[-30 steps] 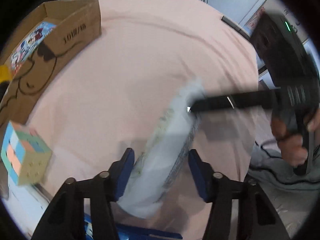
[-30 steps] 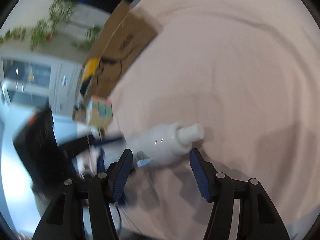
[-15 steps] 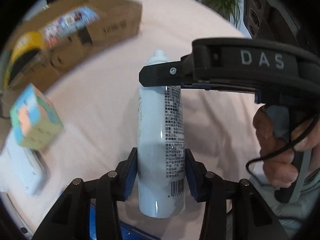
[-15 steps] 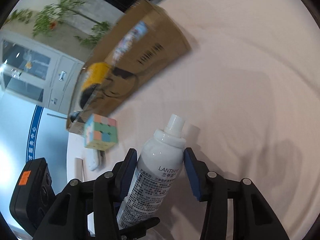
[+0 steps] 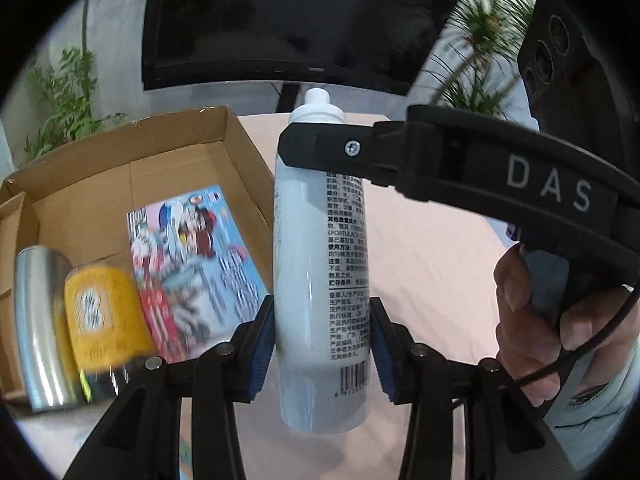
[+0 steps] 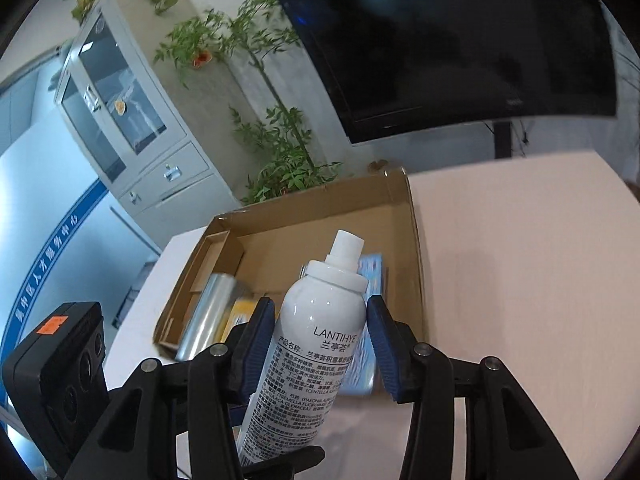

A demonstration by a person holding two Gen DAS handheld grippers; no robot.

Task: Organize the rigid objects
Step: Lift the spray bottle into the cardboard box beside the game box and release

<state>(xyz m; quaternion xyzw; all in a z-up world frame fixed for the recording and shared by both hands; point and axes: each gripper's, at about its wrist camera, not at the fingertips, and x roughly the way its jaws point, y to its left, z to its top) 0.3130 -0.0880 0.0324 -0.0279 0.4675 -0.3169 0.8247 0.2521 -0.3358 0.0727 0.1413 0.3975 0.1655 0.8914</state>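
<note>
On the pink worktop (image 6: 520, 260), both hand-held grippers, left (image 5: 322, 344) and right (image 6: 322, 342), clamp the white spray bottle (image 5: 320, 280); lowering it level suits the cardboard box (image 6: 414, 240).

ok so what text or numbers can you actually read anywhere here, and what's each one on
"LANTIHYE": front of the white spray bottle, Chinese characters beneath it.
"(PORTULACA": in the small print on the bottle's back; the other lines and the barcode digits are too small to read.
"DAS": right gripper's arm.
"8": yellow can in the cardboard box, blurred.
Colourful box: print too blurred.
Blue wall band: Chinese characters.
</note>
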